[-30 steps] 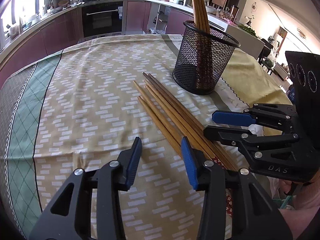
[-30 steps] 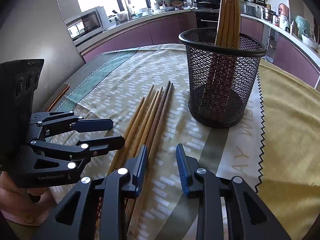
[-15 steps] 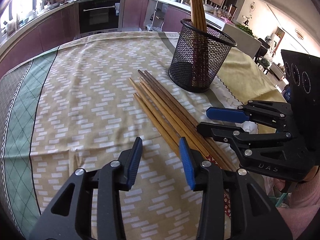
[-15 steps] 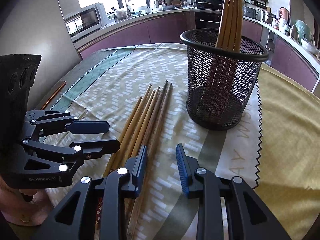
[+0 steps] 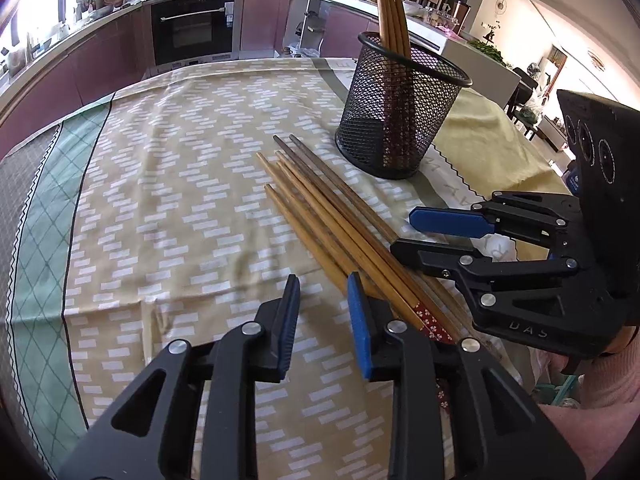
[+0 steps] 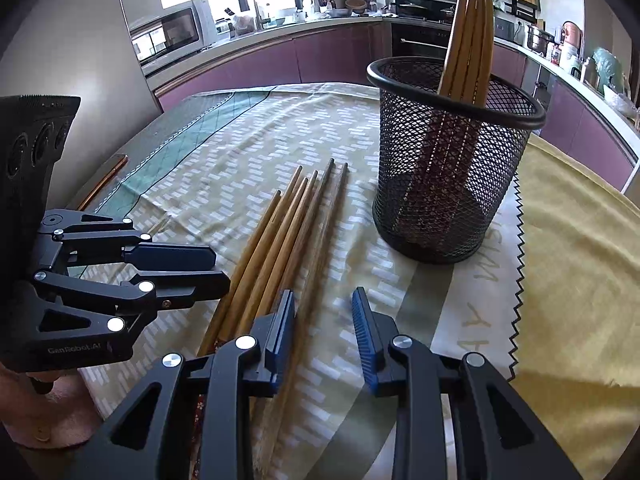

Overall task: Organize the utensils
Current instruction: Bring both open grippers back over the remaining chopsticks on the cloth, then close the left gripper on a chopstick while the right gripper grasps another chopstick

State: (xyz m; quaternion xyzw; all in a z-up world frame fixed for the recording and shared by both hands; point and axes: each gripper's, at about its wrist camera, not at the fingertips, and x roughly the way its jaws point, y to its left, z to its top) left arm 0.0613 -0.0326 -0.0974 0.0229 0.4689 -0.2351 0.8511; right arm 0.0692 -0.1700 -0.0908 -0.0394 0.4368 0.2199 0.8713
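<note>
Fingers of the left gripper gape empty beside the loose chopsticks (lying flat, close-packed); right gripper likewise open near them, mesh holder beyond. Pinching one risks dragging neighbours askew.

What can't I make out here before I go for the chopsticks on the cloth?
- Loose chopsticks: handle ends hidden under the left gripper, left view; under the right gripper, right view.
- Chopsticks in the mesh holder: exact count unclear, overlapping behind mesh; tips cut off in left view.
</note>
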